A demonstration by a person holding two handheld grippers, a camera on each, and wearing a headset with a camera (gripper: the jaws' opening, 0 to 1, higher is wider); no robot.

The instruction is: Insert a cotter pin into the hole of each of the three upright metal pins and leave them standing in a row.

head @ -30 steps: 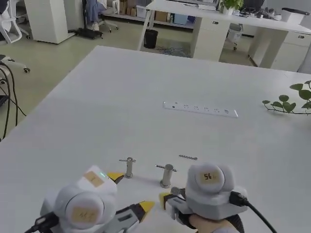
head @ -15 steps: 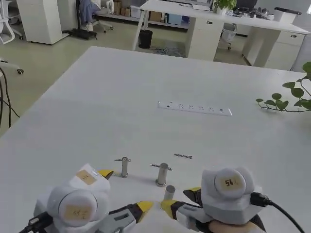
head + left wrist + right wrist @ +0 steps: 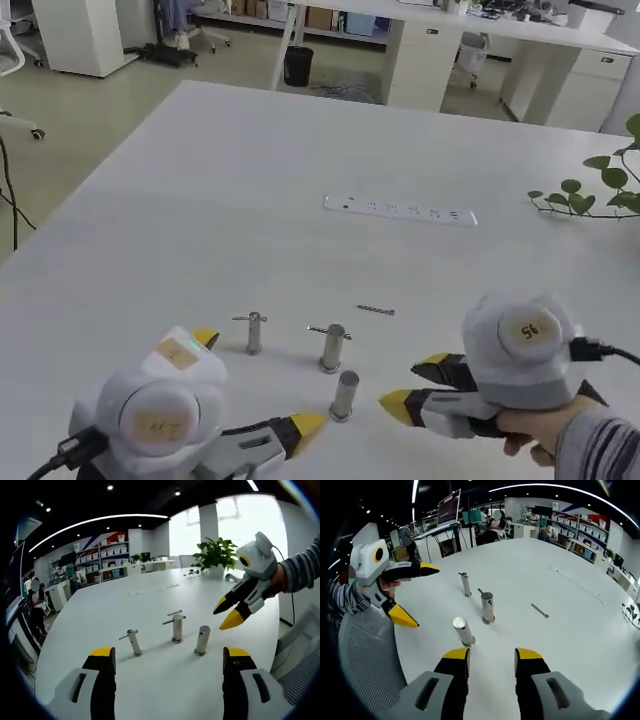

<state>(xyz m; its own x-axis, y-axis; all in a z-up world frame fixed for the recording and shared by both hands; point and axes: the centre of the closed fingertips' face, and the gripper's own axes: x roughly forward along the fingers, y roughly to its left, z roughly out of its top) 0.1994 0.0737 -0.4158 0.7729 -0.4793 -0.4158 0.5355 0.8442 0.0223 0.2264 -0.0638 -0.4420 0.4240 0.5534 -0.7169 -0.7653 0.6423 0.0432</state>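
Observation:
Three upright metal pins stand on the white table (image 3: 200, 200). The left pin (image 3: 253, 332) (image 3: 133, 641) (image 3: 465, 584) and the middle pin (image 3: 332, 347) (image 3: 177, 627) (image 3: 487, 607) each carry a cotter pin through the top. The third pin (image 3: 345, 394) (image 3: 202, 640) (image 3: 464, 631) is bare and stands nearer to me. A loose cotter pin (image 3: 376, 310) (image 3: 174, 612) (image 3: 539, 610) lies flat behind them. My left gripper (image 3: 253, 383) (image 3: 169, 655) (image 3: 420, 596) is open, empty, in front of the pins. My right gripper (image 3: 412, 383) (image 3: 227, 614) (image 3: 491, 655) is open, empty, right of the bare pin.
A white power strip (image 3: 400, 211) lies further back on the table. Plant leaves (image 3: 590, 195) reach in at the right edge. Office desks, a bin and chairs stand on the floor beyond the table's far edge.
My right gripper has drawn back to the right, away from the bare third pin, which now stands free in front of the middle pin. The left gripper has hardly moved.

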